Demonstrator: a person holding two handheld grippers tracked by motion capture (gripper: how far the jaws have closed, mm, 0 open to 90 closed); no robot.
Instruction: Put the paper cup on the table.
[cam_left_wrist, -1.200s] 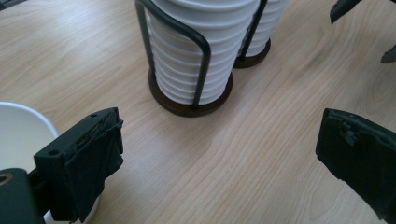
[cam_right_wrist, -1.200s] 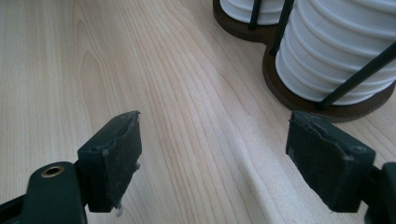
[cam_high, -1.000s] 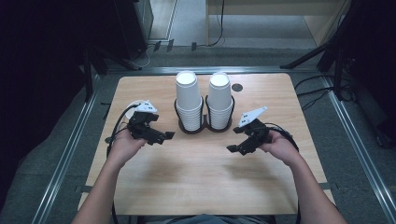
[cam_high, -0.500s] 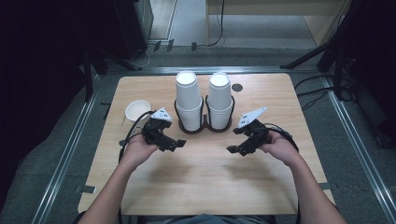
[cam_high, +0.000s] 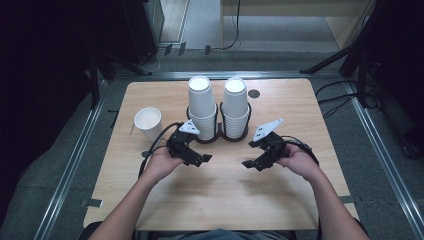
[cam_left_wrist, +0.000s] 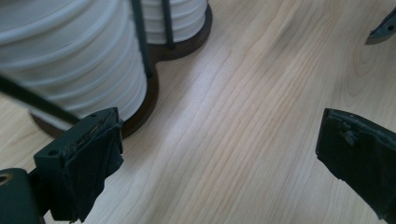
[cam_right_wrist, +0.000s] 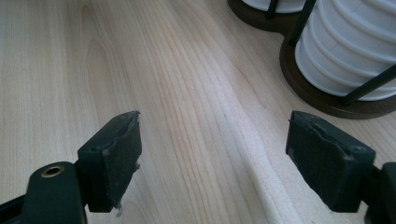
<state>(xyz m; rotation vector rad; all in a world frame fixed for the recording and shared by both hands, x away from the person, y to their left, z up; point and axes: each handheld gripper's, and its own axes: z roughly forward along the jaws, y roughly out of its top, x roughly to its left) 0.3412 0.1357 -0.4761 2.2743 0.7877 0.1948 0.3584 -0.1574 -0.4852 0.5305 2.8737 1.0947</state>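
Observation:
Two stacks of white paper cups, a left stack (cam_high: 202, 102) and a right stack (cam_high: 235, 105), stand in a dark double holder (cam_high: 219, 137) at the middle back of the wooden table (cam_high: 220, 200). A single white cup (cam_high: 148, 123) stands upright to the holder's left. My left gripper (cam_high: 201, 159) is open and empty, low over the table in front of the left stack (cam_left_wrist: 70, 60). My right gripper (cam_high: 250, 165) is open and empty too, in front of the right stack (cam_right_wrist: 355, 42). The two grippers point toward each other.
A small dark round mark (cam_high: 254, 93) sits on the table behind the right stack. Metal rails run along the floor on both sides of the table. Bare wood (cam_right_wrist: 187, 93) lies between the two grippers and toward the person.
My left gripper has moved right and toward the person, away from the single cup, which now stands alone at the left. The right gripper has stayed put.

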